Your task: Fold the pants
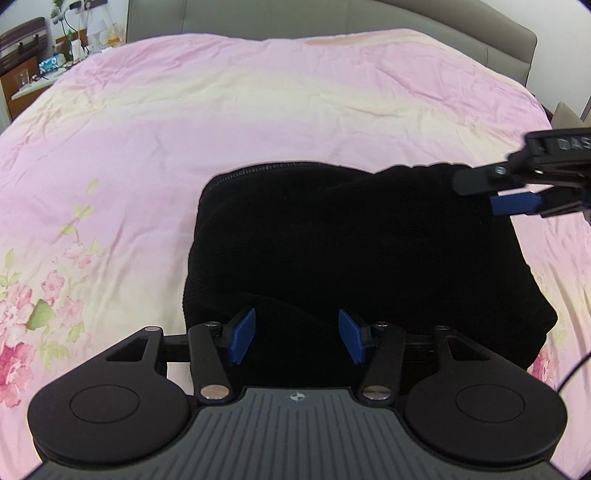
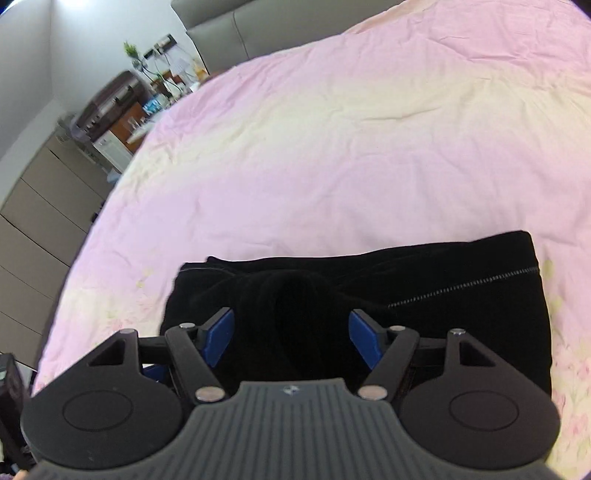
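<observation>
Black pants (image 1: pixel 351 251) lie folded into a compact bundle on a pink floral duvet (image 1: pixel 184 129), lower centre of the left wrist view. A rib of pale stitching runs along the bundle's far edge there. In the right wrist view the pants fill the lower centre and right, a line of light stitching (image 2: pixel 461 288) crossing the right part.

Left gripper (image 1: pixel 297 338): blue pads (image 1: pixel 242 334) stand wide apart over the near edge of the bundle, black cloth behind the gap, nothing pinched.

Right gripper (image 2: pixel 291 336): blue pads (image 2: pixel 219 336) likewise well apart above a raised hump of the pants; whether the tips touch cloth cannot be told. It enters the left wrist view at the right edge, one blue pad showing over the bundle's far right corner.

Grey upholstered headboard (image 1: pixel 332 18) along the top of the frame. Cluttered bedside table (image 1: pixel 29 77) at upper left.
</observation>
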Tool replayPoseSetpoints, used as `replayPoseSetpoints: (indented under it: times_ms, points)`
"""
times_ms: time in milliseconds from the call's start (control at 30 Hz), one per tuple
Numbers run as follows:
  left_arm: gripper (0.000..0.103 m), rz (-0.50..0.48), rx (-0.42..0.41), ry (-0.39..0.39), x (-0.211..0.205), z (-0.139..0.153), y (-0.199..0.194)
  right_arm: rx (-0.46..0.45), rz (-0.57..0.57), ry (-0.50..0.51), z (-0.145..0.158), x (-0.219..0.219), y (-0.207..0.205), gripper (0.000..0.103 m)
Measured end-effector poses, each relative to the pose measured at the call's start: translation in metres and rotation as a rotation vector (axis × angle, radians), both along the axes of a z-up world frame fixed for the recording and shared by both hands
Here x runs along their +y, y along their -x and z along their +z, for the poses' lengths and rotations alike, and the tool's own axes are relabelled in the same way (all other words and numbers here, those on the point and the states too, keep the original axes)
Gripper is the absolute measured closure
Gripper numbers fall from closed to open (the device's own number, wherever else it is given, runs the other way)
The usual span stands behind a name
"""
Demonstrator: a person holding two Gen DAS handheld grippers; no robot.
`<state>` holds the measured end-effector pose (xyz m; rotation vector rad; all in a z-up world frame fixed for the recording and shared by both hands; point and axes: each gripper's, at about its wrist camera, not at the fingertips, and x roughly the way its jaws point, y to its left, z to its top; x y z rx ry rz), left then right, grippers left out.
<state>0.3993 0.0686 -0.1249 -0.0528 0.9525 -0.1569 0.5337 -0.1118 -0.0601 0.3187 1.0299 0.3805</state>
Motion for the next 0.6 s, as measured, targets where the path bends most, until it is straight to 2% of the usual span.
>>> replayPoseSetpoints:
  times_ms: [133, 167, 233, 267, 333, 367, 433, 500, 600]
  points:
    - [0.042, -0.028, 0.02, 0.001, 0.001, -0.011, -0.001, 0.013, -0.001, -0.041, -0.019, 0.008, -0.014, 0.038]
    - [0.042, -0.031, 0.026, 0.005, 0.001, -0.014, -0.001, 0.018, 0.004, -0.066, -0.022, 0.009, -0.016, 0.047]
    - [0.042, -0.028, 0.032, 0.016, 0.003, -0.016, 0.0, 0.031, 0.0, -0.071, -0.028, 0.012, -0.017, 0.053]
    - [0.043, -0.026, 0.031, 0.023, 0.004, -0.016, 0.001, 0.026, -0.001, -0.05, -0.027, 0.012, -0.016, 0.067]
    - [0.046, -0.027, 0.021, 0.036, 0.007, -0.01, 0.004, -0.007, 0.012, -0.012, -0.016, 0.01, -0.009, 0.088]
    - [0.046, -0.036, 0.004, 0.048, 0.009, -0.004, 0.007, -0.034, 0.02, -0.015, -0.005, 0.008, -0.003, 0.093]
    - [0.046, -0.055, -0.022, 0.069, 0.013, 0.004, 0.014, -0.079, 0.033, 0.028, 0.014, 0.003, 0.01, 0.094]
    - [0.046, -0.061, -0.025, 0.076, 0.016, 0.007, 0.017, -0.09, 0.006, 0.065, 0.019, -0.007, 0.016, 0.095]
    - [0.049, -0.04, 0.006, 0.05, 0.013, -0.003, 0.016, 0.011, -0.083, 0.058, -0.006, -0.026, 0.015, 0.094]
